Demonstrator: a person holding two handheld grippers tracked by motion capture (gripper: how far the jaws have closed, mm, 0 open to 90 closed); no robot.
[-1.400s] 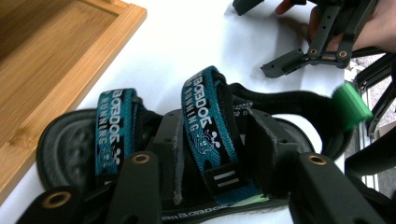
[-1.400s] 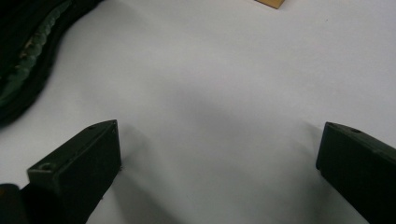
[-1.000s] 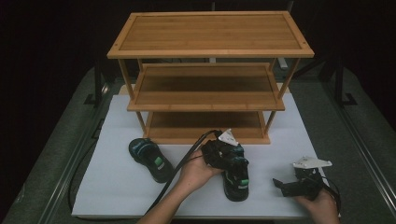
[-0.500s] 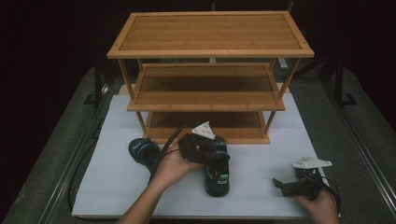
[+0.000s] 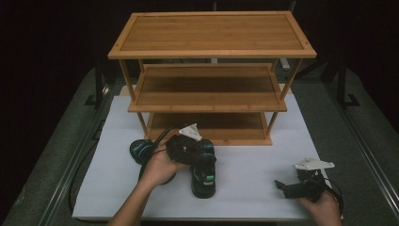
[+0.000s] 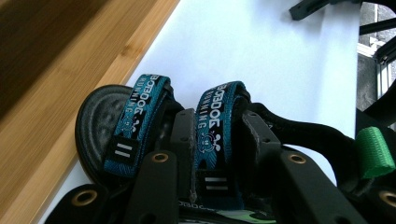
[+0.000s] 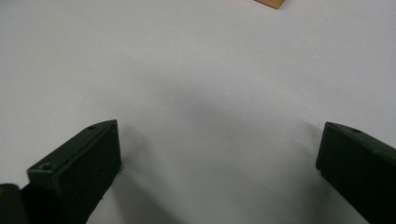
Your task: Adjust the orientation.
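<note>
A three-tier wooden rack (image 5: 211, 70) stood on a white sheet (image 5: 254, 188) that covered the middle of the worktop (image 5: 371, 136), its bottom shelf close to the sheet's far edge; the top and middle shelves lay bare. In front of the rack, left of the sheet's centre, the left gripper (image 5: 188, 146) was closed on a black sandal (image 5: 203, 172), its jaws pinching one of the two teal printed straps (image 6: 218, 126) from either side; in the left gripper view the second teal strap (image 6: 140, 114) sat just beside it toward the toe, and the sole's rounded end (image 6: 93, 126) lay close to the rack's wooden base rail (image 6: 70, 107). The person's left hand (image 5: 162, 167) wrapped the gripper body, the forearm coming up from the sheet's near edge; the sandal's other end pointed toward that near edge. A second dark sandal (image 5: 140, 151) lay just to the left, partly hidden behind the hand and the trailing cable (image 5: 84, 169). Near the sheet's near right corner the right gripper (image 5: 284, 187) rested low over the sheet, held by the right hand (image 5: 320, 202); its jaws stood wide apart with nothing between them but bare white surface (image 7: 210, 116).
</note>
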